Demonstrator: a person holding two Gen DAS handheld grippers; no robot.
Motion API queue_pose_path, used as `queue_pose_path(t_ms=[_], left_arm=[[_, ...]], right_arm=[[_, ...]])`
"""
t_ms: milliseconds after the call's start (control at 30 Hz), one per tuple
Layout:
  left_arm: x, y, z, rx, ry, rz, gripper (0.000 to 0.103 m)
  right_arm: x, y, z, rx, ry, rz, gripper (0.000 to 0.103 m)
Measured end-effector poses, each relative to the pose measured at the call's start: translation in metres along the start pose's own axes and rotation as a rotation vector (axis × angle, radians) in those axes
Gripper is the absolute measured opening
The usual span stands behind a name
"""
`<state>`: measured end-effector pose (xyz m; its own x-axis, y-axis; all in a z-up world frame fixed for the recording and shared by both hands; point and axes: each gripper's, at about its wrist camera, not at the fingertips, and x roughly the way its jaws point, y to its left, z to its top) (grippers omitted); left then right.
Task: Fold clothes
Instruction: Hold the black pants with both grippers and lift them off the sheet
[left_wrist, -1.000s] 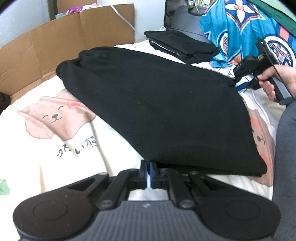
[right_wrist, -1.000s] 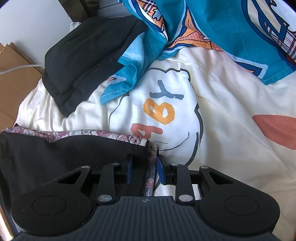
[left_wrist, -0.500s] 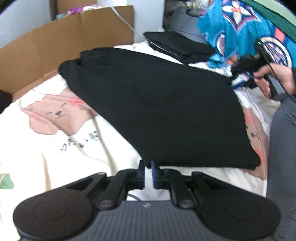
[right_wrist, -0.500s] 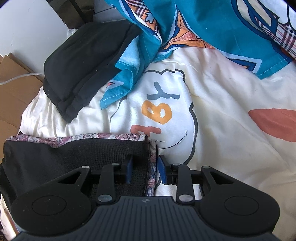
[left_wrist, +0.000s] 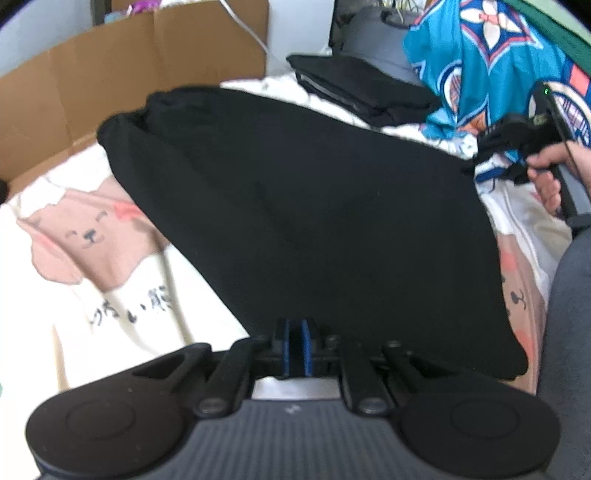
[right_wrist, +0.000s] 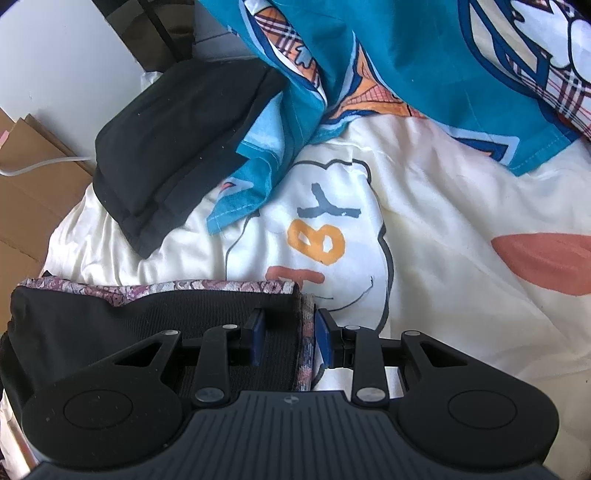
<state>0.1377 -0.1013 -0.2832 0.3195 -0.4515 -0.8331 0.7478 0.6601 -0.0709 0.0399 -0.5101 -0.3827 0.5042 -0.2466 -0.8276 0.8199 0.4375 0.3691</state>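
Observation:
A black knit garment lies spread on the cartoon-print bed sheet. My left gripper sits over its near edge, pads a narrow slit apart, with nothing seen pinched between them. At the far right corner a hand holds my right gripper. In the right wrist view the right gripper is open and straddles the corner of the garment. The garment's purple patterned lining shows along the edge and leans on the right pad.
A folded pile of black clothes lies at the back of the bed, partly under a teal printed fabric. Cardboard stands along the left side. A grey cloth-covered shape fills the right edge.
The left gripper's pads went from shut to a narrow slit apart, and it slid forward over the garment's near edge. The right gripper stays at the corner, barely changed.

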Motion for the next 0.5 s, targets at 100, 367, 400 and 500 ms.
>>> queue_pose_path(t_ms=[100, 367, 400, 500], left_arm=[[0.011, -0.001, -0.006, 0.002, 0.048, -0.017, 0.010], [0.014, -0.002, -0.014, 0.008, 0.053, -0.020, 0.009], [0.014, -0.001, -0.015, 0.007, 0.054, -0.023, 0.009], [0.012, -0.001, -0.016, 0.009, 0.057, -0.023, 0.009]], right_arm=[[0.001, 0.002, 0.000, -0.005, 0.001, 0.018, 0.033], [0.014, 0.004, -0.001, -0.023, 0.043, 0.014, 0.034], [0.015, 0.005, -0.001, -0.030, 0.042, 0.011, 0.034], [0.015, 0.008, -0.002, -0.058, 0.037, -0.004, 0.033]])
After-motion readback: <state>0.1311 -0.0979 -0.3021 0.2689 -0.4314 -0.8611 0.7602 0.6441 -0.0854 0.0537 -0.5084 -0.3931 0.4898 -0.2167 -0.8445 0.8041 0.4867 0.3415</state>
